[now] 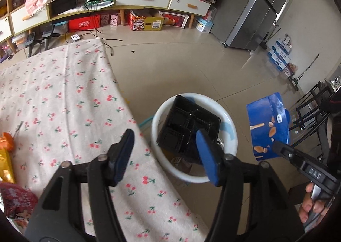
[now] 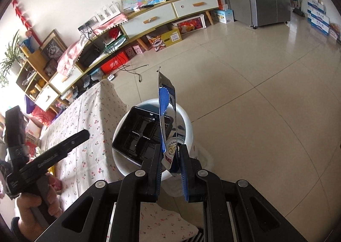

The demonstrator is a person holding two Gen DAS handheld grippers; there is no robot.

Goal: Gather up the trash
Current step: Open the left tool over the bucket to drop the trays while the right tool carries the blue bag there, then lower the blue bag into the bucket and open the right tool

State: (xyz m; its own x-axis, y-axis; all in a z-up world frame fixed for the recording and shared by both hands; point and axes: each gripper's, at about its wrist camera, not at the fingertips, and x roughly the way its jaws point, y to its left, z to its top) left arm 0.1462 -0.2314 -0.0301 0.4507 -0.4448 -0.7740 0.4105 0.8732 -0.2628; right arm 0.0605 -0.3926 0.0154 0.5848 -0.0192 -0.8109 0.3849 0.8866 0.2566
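Right fingers (image 2: 170,169) pinch blue snack bag (image 2: 165,114) above white bin (image 2: 187,129). Left fingers (image 1: 166,152) wide, empty beside bin. Next, likely: release bag onto black tray (image 2: 138,135).

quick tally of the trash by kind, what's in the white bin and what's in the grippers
black plastic tray, in the white bin: 1
can, in the bin: 1
blue snack wrapper, pinched in the right gripper: 1
left gripper, open: 0
total: 3

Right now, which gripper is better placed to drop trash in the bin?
Right. The right gripper already pinches the blue wrapper above the white bin. The left gripper is open and empty.
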